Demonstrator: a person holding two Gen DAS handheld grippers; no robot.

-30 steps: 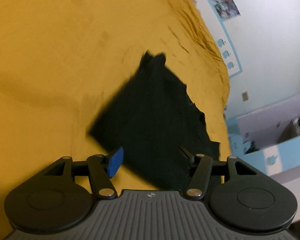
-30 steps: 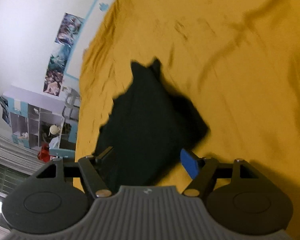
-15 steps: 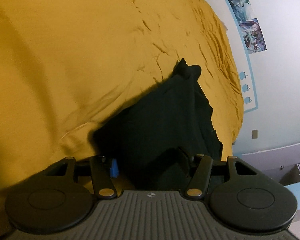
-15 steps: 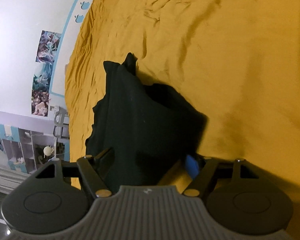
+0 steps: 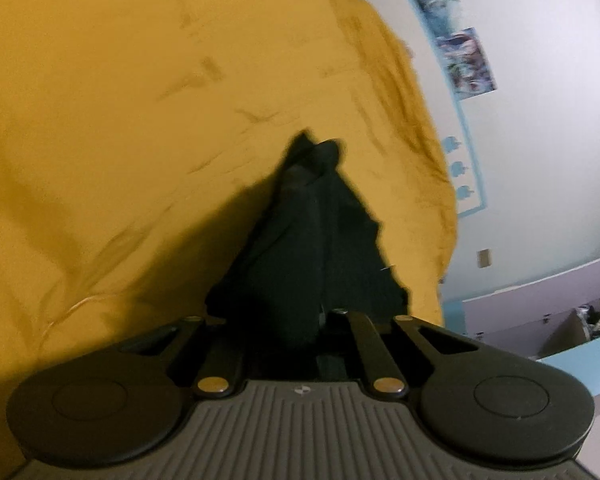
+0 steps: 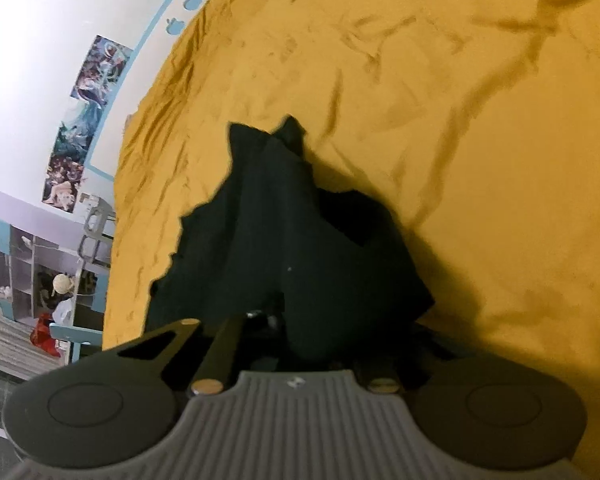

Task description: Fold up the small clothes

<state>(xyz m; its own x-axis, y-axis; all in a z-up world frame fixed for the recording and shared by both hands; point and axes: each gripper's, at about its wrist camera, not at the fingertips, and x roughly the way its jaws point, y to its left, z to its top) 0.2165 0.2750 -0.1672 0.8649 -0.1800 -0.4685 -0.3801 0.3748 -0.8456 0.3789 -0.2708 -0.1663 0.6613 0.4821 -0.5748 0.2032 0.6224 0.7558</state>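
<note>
Black cloth hides both grippers' fingertips: one dark garment (image 5: 312, 248) lies on the mustard bedspread (image 5: 100, 120), the left gripper (image 5: 300, 332) and right gripper (image 6: 300, 332) having just clamped its near corners.

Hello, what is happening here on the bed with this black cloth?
A person is folding a small black garment on a yellow bedspread, with a handheld gripper in each hand. The left gripper and the right gripper have both just closed, each on a near edge of the garment. The near part is bunched up at the grippers; the far end lies on the bedspread.
</note>
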